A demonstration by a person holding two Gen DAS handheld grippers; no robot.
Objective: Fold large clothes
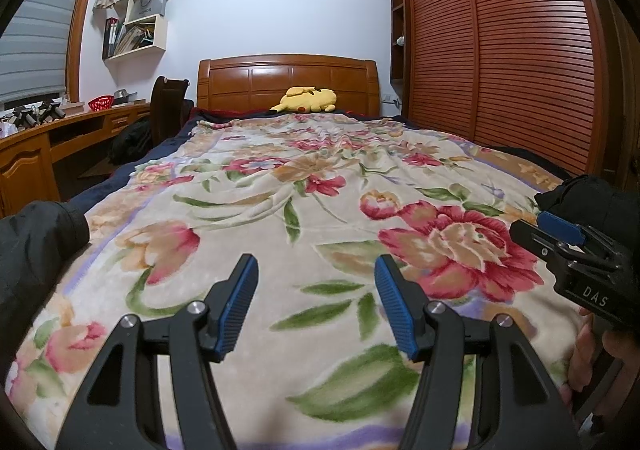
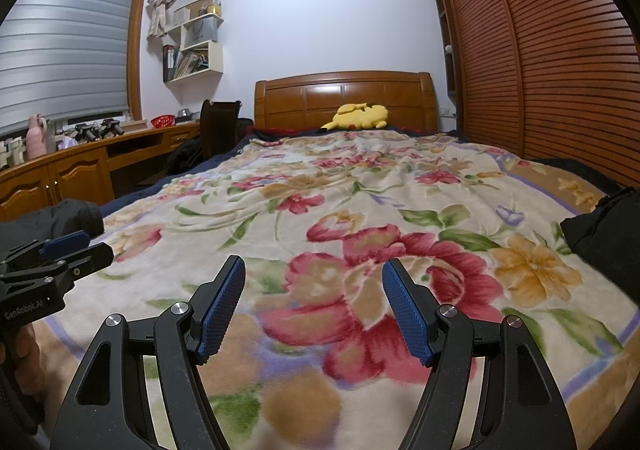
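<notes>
Both grippers, L point(image 1: 316, 270) & R point(image 2: 314, 272), gape empty over floral blanket point(image 1: 320, 178).

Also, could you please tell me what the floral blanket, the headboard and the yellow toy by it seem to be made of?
Floral blanket: looks like thick plush fleece, matte; fuzzy pile and soft print edges.
Headboard: apparently varnished wood, glossy; warm orange-brown panels with light glints. Solid or veneer, I cannot tell.
Yellow toy: probably stuffed plush fabric, matte; soft rounded shape, slumped.
</notes>
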